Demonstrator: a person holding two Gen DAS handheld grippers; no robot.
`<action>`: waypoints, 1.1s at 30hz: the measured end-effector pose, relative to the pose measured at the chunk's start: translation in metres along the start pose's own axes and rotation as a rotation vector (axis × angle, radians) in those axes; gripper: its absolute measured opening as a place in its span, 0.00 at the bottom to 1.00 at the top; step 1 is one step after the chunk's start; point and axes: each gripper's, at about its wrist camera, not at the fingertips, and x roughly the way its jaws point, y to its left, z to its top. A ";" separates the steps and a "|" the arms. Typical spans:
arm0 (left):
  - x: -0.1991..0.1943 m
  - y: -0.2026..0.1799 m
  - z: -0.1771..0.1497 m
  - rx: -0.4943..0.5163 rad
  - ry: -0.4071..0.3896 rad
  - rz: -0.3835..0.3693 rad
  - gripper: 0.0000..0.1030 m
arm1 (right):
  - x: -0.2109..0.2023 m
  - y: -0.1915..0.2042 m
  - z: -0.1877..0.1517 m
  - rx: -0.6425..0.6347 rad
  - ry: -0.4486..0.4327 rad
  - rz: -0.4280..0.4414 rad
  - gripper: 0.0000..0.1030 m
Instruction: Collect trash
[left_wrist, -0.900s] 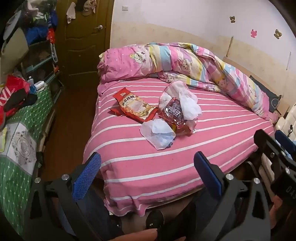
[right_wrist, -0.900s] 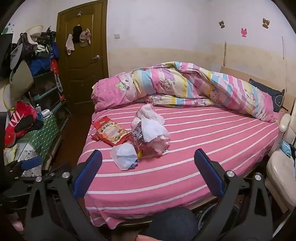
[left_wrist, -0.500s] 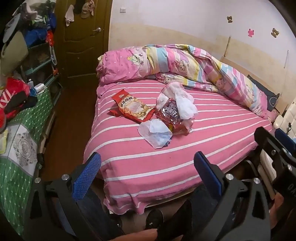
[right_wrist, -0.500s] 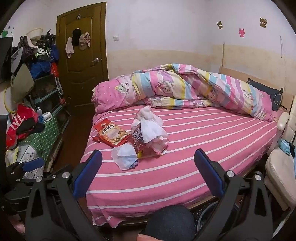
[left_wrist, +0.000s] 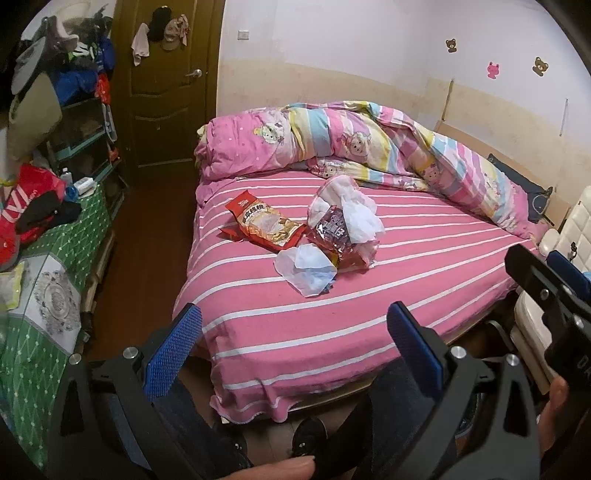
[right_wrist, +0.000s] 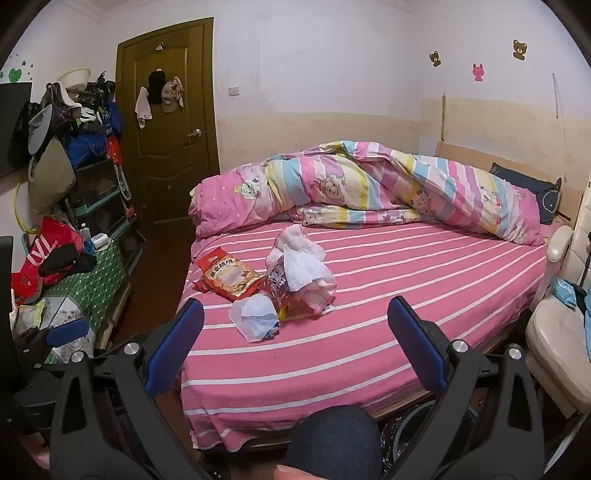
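Far left: green table (left_wrist: 55, 280) carrying a red bag (left_wrist: 26, 206) and dark clothes; shelf (right_wrist: 99, 199) behind it, piled with bags. Brown door (right_wrist: 173, 122) at the back, caps and a cloth hanging on it.

Centre: bed (left_wrist: 369, 317), pink sheet with white stripes. Trash sits in one cluster on the sheet, left of mid-bed and well short of the rumpled quilt (left_wrist: 369, 144) along the wall side. Left to right in the cluster: orange snack bag (left_wrist: 264, 225) lying flat; crumpled white tissue (left_wrist: 306, 267) just in front of it, nearest the foot; red wrapper (left_wrist: 340, 236) with white tissue wads (left_wrist: 354, 210) heaped on and in it. The items touch or overlap.

Left gripper (left_wrist: 293, 347): jaws spread fully wide, nothing between the blue pads, held off the foot of the bed, clear of the trash.

Right gripper (right_wrist: 295, 341): likewise fully spread, empty, short of the bed edge. In the left wrist view it shows at the right margin.

Far right: cream chair (right_wrist: 554, 332) beside the bed.
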 end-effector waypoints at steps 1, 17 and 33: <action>-0.002 -0.001 0.000 0.002 -0.002 -0.002 0.95 | -0.002 -0.001 0.002 0.000 -0.001 -0.001 0.95; -0.020 -0.011 0.001 0.030 -0.023 -0.019 0.95 | -0.025 -0.007 0.012 0.002 -0.035 -0.007 0.95; -0.003 -0.002 0.007 0.004 0.001 -0.044 0.95 | -0.009 0.001 0.018 -0.010 -0.013 -0.033 0.95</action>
